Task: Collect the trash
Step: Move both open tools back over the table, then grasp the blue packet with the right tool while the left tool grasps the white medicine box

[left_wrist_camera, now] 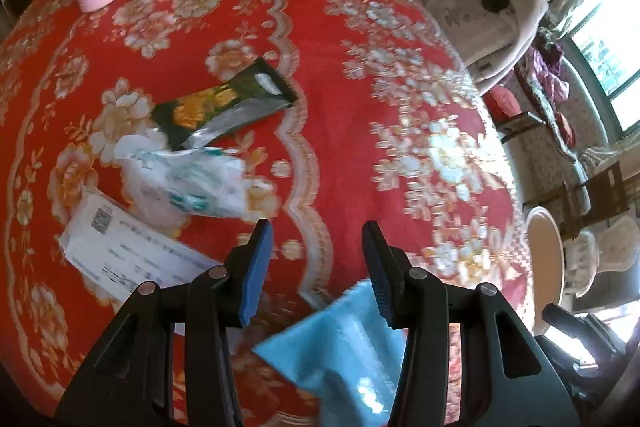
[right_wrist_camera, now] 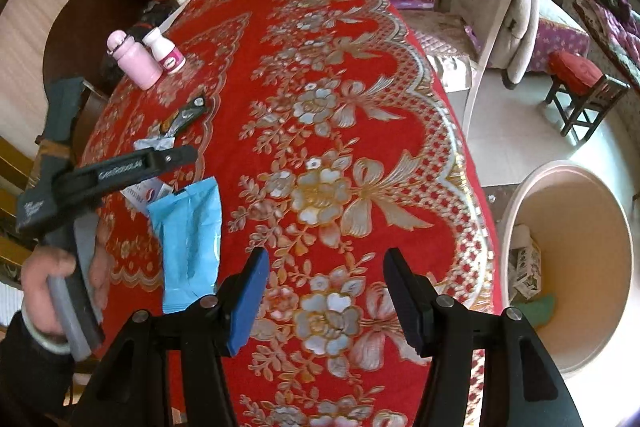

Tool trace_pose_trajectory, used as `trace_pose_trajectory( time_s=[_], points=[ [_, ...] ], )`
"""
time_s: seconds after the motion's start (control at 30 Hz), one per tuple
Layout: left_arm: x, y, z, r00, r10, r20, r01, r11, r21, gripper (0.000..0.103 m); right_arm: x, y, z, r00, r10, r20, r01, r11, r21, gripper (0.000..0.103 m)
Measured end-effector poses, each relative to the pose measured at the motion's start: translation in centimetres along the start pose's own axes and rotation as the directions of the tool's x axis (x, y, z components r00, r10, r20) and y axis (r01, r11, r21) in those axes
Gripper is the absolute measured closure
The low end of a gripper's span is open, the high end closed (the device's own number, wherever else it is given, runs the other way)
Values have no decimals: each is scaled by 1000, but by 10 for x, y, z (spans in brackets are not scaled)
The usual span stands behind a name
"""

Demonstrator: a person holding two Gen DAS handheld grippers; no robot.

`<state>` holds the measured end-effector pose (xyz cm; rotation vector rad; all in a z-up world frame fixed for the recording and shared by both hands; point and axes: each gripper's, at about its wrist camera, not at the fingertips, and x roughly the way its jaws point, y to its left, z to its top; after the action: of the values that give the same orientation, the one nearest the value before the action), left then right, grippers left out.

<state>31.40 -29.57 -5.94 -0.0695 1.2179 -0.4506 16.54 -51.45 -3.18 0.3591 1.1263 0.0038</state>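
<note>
Two sets of jaws stand apart, empty; the left gripper (right_wrist_camera: 176,157) reads "GenRobot.AI" above the blue wrapper (right_wrist_camera: 190,239).

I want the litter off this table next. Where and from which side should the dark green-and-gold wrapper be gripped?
Take the dark green-and-gold wrapper at its bare far end, probably from above with the jaws across its narrow width. It lies flat on the red tablecloth, and its near end sits against the crumpled white plastic.
</note>
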Motion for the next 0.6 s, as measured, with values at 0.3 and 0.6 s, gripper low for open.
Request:
trace_pose_trajectory(
  time_s=[0.3,0.6],
  points=[
    [-16,57,-16,997,-18,-71,15,999,-38,59,17,26,8,1000,24,-18,-24,1000,6,45],
    [-75,104,-44,1000,-8,-26,6,998,-63,59,47,84,17,994,91,-62,-95,992,-79,38]
  ],
)
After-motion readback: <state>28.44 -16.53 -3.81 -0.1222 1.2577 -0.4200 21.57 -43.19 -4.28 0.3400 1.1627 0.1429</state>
